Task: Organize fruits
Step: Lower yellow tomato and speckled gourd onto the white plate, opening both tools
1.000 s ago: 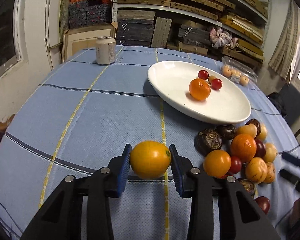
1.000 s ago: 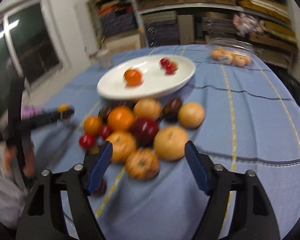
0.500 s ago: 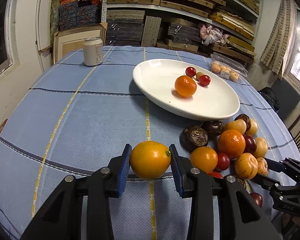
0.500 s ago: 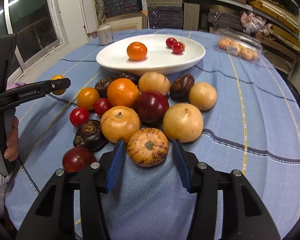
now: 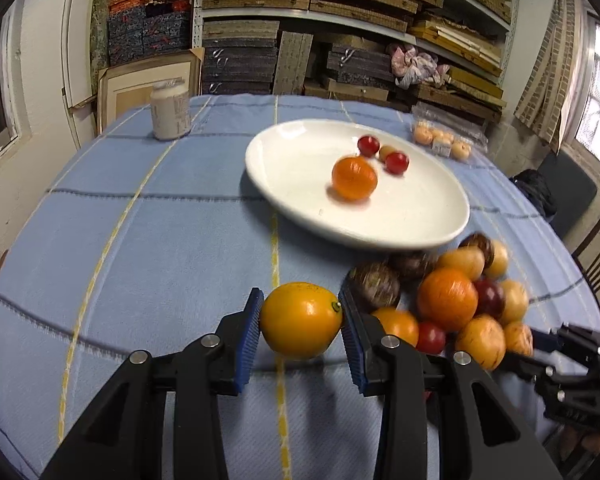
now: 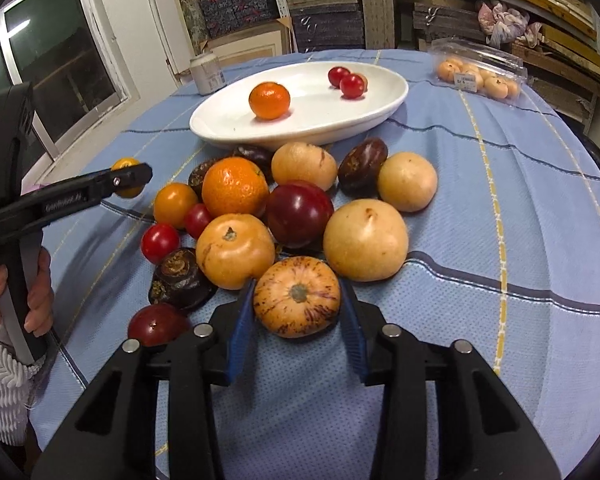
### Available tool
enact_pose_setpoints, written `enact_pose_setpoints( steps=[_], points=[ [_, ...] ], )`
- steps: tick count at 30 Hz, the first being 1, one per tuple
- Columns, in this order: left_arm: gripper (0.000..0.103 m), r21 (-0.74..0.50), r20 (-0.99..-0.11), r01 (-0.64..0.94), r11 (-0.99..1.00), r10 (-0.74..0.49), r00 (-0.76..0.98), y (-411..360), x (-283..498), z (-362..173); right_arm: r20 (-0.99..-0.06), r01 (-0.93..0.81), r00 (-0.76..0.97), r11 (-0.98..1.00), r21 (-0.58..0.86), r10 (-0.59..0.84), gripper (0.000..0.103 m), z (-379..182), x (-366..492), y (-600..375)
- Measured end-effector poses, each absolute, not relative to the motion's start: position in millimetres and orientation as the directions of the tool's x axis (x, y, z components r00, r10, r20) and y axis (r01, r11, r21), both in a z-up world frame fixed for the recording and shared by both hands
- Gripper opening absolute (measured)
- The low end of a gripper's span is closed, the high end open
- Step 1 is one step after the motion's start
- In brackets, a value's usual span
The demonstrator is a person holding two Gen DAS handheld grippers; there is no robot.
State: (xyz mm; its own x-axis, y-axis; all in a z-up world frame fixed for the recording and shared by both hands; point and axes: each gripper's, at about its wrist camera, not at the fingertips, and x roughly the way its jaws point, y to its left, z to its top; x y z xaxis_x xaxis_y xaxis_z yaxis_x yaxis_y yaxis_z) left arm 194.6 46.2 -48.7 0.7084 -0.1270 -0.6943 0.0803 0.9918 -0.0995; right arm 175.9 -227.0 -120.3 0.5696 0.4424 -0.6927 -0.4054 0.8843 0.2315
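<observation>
My left gripper [image 5: 300, 300] is shut on a yellow-orange fruit [image 5: 300, 320], held just above the blue cloth to the left of the fruit pile [image 5: 452, 300]. The white plate [image 5: 300, 184] beyond holds an orange [image 5: 354, 178] and small red tomatoes [image 5: 396, 162]. In the right wrist view my right gripper [image 6: 297, 286] has its jaws closing on a speckled orange fruit [image 6: 297, 297] at the pile's near edge, with both blue pads against its sides. The left gripper [image 6: 130, 178] shows there at the left with its fruit.
A pale can [image 5: 170, 110] stands at the table's far left. A clear pack of small fruit [image 6: 478, 74] lies at the far right. A person's hand [image 6: 36, 300] grips the left tool's handle. Shelves of boxes fill the back wall, and a chair [image 5: 596, 252] stands on the right.
The right jaws came in from wide apart onto the speckled fruit as the gripper moved up to the pile. The left gripper kept its fruit and shifted slightly toward the pile.
</observation>
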Motion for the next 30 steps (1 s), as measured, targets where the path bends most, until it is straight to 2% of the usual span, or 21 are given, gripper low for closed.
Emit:
enact_pose_setpoints(
  steps=[3, 5, 10, 14, 16, 17, 18, 19, 22, 24, 25, 28, 30],
  points=[
    [0.038, -0.095, -0.679, 0.089, 0.991, -0.130, 0.723, 39, 212, -34, -0.629, -0.404, 0.590, 0.860, 0.313, 0.506, 0.040, -100, 177, -242],
    [0.038, -0.091, -0.679, 0.097, 0.991, -0.133, 0.722, 32, 227, -30, -0.610, -0.396, 0.618, 0.867, 0.304, 0.496, 0.040, -82, 190, -242],
    [0.038, -0.071, -0.695, 0.098, 0.993, -0.120, 0.709, 15, 266, -37, -0.606, -0.377, 0.652, 0.888, 0.262, 0.456, 0.040, -56, 245, -225],
    [0.039, -0.081, -0.705, 0.076, 0.994, -0.111, 0.700, 18, 284, -46, -0.620, -0.359, 0.642, 0.891, 0.277, 0.451, 0.040, -62, 290, -207],
    [0.045, -0.087, -0.700, 0.079, 0.993, -0.117, 0.704, 20, 288, -46, -0.618, -0.340, 0.629, 0.882, 0.327, 0.472, 0.042, -70, 304, -206],
    [0.054, -0.092, -0.698, 0.077, 0.993, -0.120, 0.706, 22, 290, -47, -0.619, -0.329, 0.621, 0.877, 0.350, 0.480, 0.045, -74, 307, -208],
    [0.059, -0.096, -0.695, 0.076, 0.992, -0.122, 0.708, 23, 290, -48, -0.618, -0.324, 0.617, 0.874, 0.364, 0.486, 0.054, -77, 309, -210],
    [0.065, -0.095, -0.693, 0.075, 0.993, -0.120, 0.711, 25, 289, -48, -0.609, -0.317, 0.627, 0.873, 0.371, 0.486, 0.059, -78, 307, -215],
    [0.066, -0.102, -0.690, 0.068, 0.992, -0.120, 0.714, 31, 283, -48, -0.589, -0.312, 0.650, 0.875, 0.370, 0.481, 0.059, -74, 297, -225],
    [0.071, -0.107, -0.687, 0.054, 0.993, -0.113, 0.718, 37, 274, -47, -0.565, -0.311, 0.673, 0.876, 0.369, 0.477, 0.059, -69, 283, -235],
    [0.074, -0.106, -0.689, 0.041, 0.994, -0.103, 0.717, 41, 267, -48, -0.553, -0.313, 0.686, 0.878, 0.362, 0.473, 0.062, -66, 276, -239],
    [0.074, -0.125, -0.704, 0.017, 0.992, -0.101, 0.703, 49, 249, -51, -0.512, -0.303, 0.741, 0.896, 0.325, 0.436, 0.072, -63, 246, -252],
    [0.074, -0.146, -0.711, 0.018, 0.989, -0.118, 0.693, 51, 232, -53, -0.509, -0.291, 0.755, 0.907, 0.306, 0.414, 0.073, -67, 230, -259]
  ],
)
